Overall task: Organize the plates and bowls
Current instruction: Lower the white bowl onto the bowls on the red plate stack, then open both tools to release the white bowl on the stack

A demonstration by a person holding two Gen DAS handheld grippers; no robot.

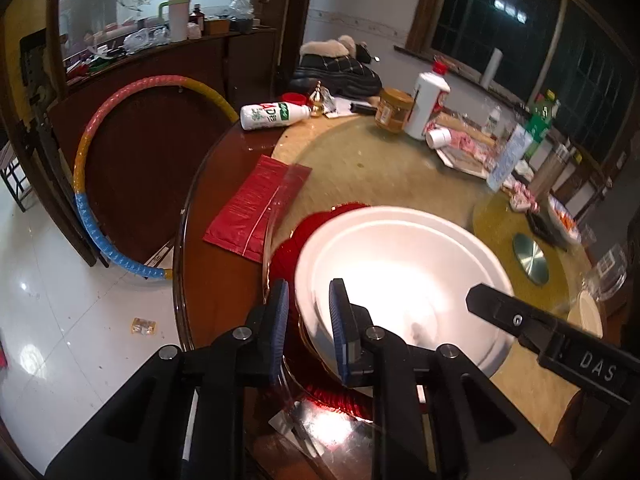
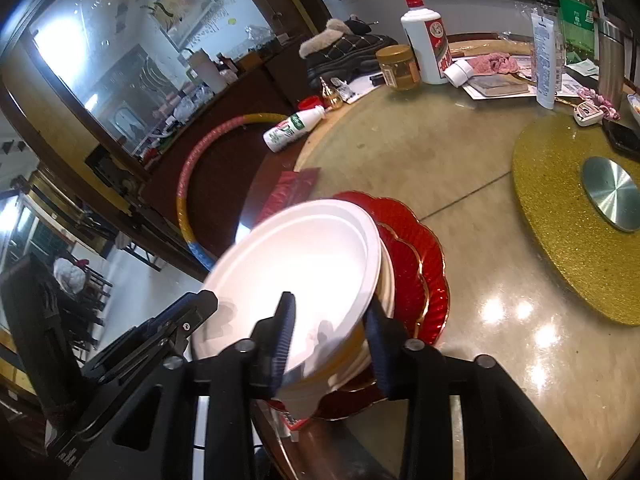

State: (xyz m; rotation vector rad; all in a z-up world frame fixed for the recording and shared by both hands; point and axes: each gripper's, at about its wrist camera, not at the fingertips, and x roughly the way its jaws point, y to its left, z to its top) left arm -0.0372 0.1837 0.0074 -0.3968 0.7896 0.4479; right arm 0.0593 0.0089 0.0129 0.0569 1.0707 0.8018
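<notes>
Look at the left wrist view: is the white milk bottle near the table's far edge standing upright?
No. The white milk bottle lies on its side on the dark wooden table, its cap end pointing toward the small gold bell.

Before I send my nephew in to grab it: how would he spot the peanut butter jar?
Start at the round table and look to its far edge. Beside the tall white bottle with a red cap stands the jar: short, tan, gold-lidded, unlike anything nearby.

Matt white plate (image 2: 296, 264), glossy table (image 2: 460, 216)
</notes>
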